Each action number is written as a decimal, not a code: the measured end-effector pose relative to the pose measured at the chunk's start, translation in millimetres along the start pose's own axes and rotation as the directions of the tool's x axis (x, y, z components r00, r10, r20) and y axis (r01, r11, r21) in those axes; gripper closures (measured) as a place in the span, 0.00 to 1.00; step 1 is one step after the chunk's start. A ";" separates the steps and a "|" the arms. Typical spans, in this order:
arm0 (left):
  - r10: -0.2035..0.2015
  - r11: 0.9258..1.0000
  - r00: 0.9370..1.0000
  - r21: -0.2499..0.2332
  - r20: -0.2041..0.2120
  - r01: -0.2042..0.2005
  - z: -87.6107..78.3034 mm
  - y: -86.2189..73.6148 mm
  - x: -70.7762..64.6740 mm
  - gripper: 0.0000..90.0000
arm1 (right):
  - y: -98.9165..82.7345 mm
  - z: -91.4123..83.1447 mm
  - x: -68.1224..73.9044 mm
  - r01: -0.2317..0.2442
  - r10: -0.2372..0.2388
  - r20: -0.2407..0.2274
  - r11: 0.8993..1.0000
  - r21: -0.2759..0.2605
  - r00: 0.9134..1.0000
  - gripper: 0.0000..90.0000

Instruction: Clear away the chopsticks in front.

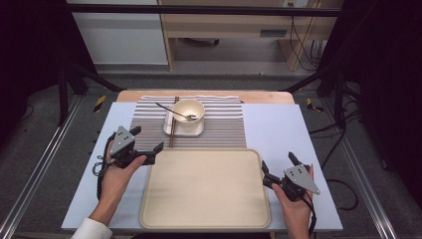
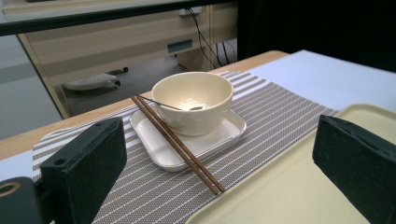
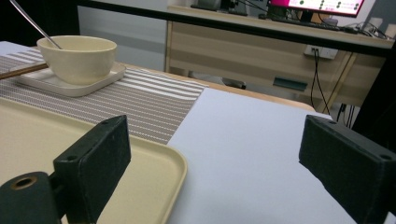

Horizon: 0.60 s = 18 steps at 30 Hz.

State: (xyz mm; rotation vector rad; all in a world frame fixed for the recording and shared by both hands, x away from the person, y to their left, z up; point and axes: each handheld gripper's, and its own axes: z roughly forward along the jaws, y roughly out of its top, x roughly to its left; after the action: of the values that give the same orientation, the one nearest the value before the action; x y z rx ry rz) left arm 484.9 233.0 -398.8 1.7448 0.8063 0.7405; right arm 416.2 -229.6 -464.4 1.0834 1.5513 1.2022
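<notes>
The left claw [image 1: 148, 144] is held in a hand that comes up from the bottom edge of the high view, forearm angled inward, wrist resting near the bench's left side; its jaws stand spread with nothing between them and point toward the far left corner of the cream tray [image 1: 206, 186]. The right claw [image 1: 277, 166] sits in the other hand at the tray's right edge, jaws likewise spread and empty, aimed up and to the left over the pale blue bench [image 1: 278, 124]. Both hands grip their tools from below, each grey three-cornered plate facing up. The tray lies bare between the two claws, its far edge touching the striped placemat [image 1: 224, 127]. On the mat, well apart from both claws, a cream bowl [image 1: 188, 113] stands on a small white rectangular plate [image 1: 169, 130], a metal spoon [image 1: 174, 111] leaning inside it with its handle over the rim, and a pair of brown chopsticks [image 1: 172, 127] lying across the plate's left side.
</notes>
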 end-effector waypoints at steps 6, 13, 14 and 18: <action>0.005 0.997 1.000 0.074 -0.010 -0.004 3.3 8.0 -19.0 0.05 | 5.8 -8.0 7.9 0.017 -0.017 0.028 1.000 0.001 0.999 0.09; 0.105 0.990 0.994 0.090 0.009 -0.106 6.6 26.5 -23.3 0.08 | 8.1 -9.1 7.7 0.023 -0.023 0.025 1.000 -0.004 0.999 0.11; 0.104 0.990 0.994 0.089 0.015 -0.105 8.5 27.8 -22.8 0.07 | 7.8 -8.0 8.2 0.025 -0.025 0.028 1.000 -0.002 0.999 0.11; 0.094 0.991 0.995 0.089 0.027 -0.096 19.1 30.2 -17.4 0.07 | 6.6 -5.6 9.3 0.035 -0.036 0.034 0.999 0.008 0.999 0.11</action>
State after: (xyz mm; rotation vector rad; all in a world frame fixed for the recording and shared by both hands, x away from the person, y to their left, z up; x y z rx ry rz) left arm 494.9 201.3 -377.1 1.8804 0.7555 0.7561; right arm 409.3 -220.9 -458.2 1.0716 1.5438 1.1494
